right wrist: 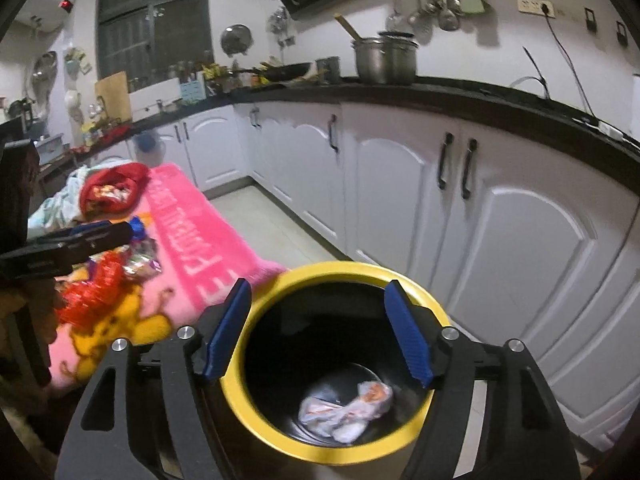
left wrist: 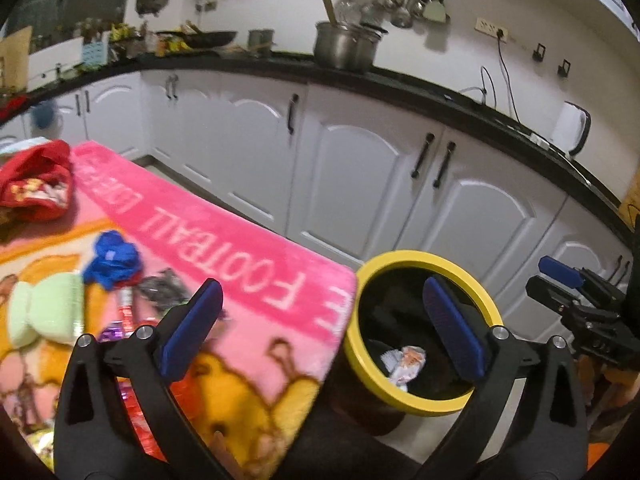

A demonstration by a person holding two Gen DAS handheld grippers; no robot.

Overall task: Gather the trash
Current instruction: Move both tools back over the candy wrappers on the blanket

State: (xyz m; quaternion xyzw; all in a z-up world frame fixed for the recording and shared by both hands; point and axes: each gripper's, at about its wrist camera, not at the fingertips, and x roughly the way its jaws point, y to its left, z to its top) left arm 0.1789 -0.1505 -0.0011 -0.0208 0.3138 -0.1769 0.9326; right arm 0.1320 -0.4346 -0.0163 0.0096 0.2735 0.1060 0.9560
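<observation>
Beside the pink blanket's (left wrist: 256, 240) edge, with bare floor before the cabinets (right wrist: 500, 220), my right gripper (right wrist: 320, 332) and left gripper (left wrist: 320, 320) gape empty above the yellow-rimmed bin (right wrist: 432, 312), crumpled wrapper (right wrist: 348, 412) lying inside it.

Left gripper (left wrist: 324, 328) and right gripper (right wrist: 318, 330) — fingers spread (nothing held) — angled downward.

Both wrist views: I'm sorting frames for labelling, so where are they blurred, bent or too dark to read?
Left wrist view: the pink blanket and its litter are smeared by motion; the black countertop bows from fisheye. Right wrist view: the crumpled wrapper in the yellow-rimmed bin reads clearly, the bin's walls are black; the red wrappers are blurred.
</observation>
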